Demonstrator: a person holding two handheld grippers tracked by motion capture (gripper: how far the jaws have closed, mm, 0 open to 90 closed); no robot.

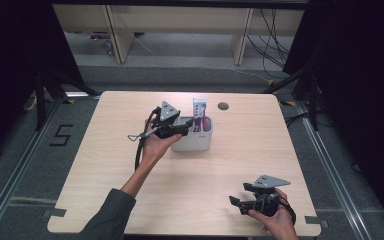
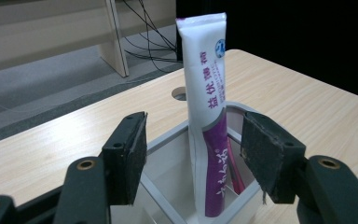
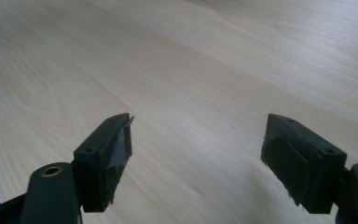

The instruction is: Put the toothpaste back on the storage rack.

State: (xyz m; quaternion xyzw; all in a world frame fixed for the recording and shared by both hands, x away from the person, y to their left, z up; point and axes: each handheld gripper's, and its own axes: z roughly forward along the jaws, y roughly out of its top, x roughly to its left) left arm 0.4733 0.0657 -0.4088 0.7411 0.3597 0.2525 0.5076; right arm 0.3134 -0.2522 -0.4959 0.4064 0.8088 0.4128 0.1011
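A white and purple toothpaste tube (image 1: 199,113) (image 2: 207,116) stands upright in a white square holder (image 1: 196,141) (image 2: 168,175) near the table's middle back. Something thin and pink (image 2: 234,168) leans inside the holder behind the tube. My left gripper (image 1: 186,128) (image 2: 193,154) hovers over the holder's left side, open, its jaws either side of the tube without touching it. My right gripper (image 1: 236,201) (image 3: 196,154) is open low over bare wood at the front right, with nothing between its jaws.
The light wooden table (image 1: 130,165) has a round cable hole (image 1: 223,106) (image 2: 180,94) just behind the holder. Wooden furniture legs and loose cables (image 1: 270,45) sit on the floor beyond the table's far edge.
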